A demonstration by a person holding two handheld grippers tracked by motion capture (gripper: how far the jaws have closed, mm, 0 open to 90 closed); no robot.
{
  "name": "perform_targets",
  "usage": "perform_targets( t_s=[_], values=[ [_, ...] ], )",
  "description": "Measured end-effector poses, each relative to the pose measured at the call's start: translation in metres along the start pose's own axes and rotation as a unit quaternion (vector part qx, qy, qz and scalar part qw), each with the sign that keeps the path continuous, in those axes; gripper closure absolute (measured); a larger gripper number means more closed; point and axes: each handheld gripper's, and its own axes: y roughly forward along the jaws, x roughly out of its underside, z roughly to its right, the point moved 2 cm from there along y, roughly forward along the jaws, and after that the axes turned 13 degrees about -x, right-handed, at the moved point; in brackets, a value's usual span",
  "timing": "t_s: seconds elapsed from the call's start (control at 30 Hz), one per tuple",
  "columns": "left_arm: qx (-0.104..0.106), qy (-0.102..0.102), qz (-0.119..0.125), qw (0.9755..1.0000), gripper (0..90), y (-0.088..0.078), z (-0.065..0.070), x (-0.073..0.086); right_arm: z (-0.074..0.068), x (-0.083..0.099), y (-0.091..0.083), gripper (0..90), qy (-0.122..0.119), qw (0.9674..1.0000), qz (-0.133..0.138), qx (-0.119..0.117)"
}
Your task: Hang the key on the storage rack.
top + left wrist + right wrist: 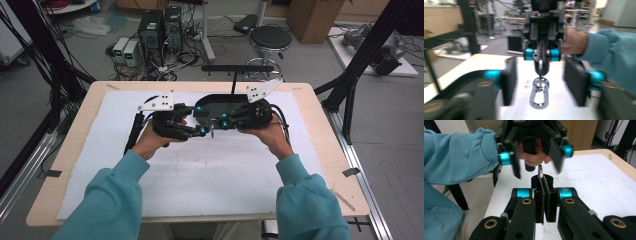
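- Right tool (543, 195) pinches the small ring topping a steel carabiner (539, 96), dangling above the white tabletop (200, 175)
- Left tool (537, 82) spread around the carabiner
- Carabiner likely light, rigid, slippery; grip its flat long sides

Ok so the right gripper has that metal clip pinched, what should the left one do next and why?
Probably ease the left gripper forward around the free end of the carabiner, then close. Its jaws stand open just short of the clip, which hangs from the shut right gripper above the white mat.
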Motion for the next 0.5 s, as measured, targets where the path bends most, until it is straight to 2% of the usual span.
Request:
perform_targets(
  t_s=[0.03,0.07,0.1,0.13,0.17,0.23,0.43,0.47,0.5],
  values=[
    [0.003,-0.004,-0.002,1.0000,22.5,0.000,-0.001,0.001,-0.001,0.000,0.000,89.3,0.005,1.0000,-0.001,-0.002],
    [0.001,-0.005,-0.006,1.0000,17.6,-0.001,-0.001,0.002,-0.001,0.000,-0.001,89.3,0.003,1.0000,-0.002,0.000],
    [-0.006,-0.008,-0.007,0.9999,14.0,-0.001,-0.001,0.002,0.000,0.000,-0.001,89.3,0.000,1.0000,-0.002,0.003],
    [-0.027,-0.006,-0.011,0.9995,4.4,-0.002,-0.002,0.004,-0.001,0.000,-0.002,89.3,0.000,1.0000,-0.002,0.003],
    [-0.027,-0.006,-0.011,0.9995,1.7,-0.002,-0.002,0.004,-0.001,0.000,-0.002,89.3,0.000,1.0000,-0.002,0.003],
    [-0.037,-0.010,-0.020,0.9991,1.7,-0.004,-0.004,0.004,-0.002,0.000,-0.004,89.3,0.006,1.0000,-0.004,0.005],
    [-0.057,-0.001,-0.026,0.9980,1.7,-0.017,-0.005,0.011,0.000,0.001,-0.010,89.3,0.001,0.9999,-0.006,0.016],
    [-0.077,-0.001,-0.028,0.9966,1.7,-0.024,-0.006,0.015,0.000,0.001,-0.013,89.3,0.003,0.9997,-0.005,0.022],
    [-0.077,-0.001,-0.028,0.9966,1.7,-0.024,-0.006,0.015,0.000,0.001,-0.013,89.3,0.003,0.9997,-0.005,0.022]
  ],
)
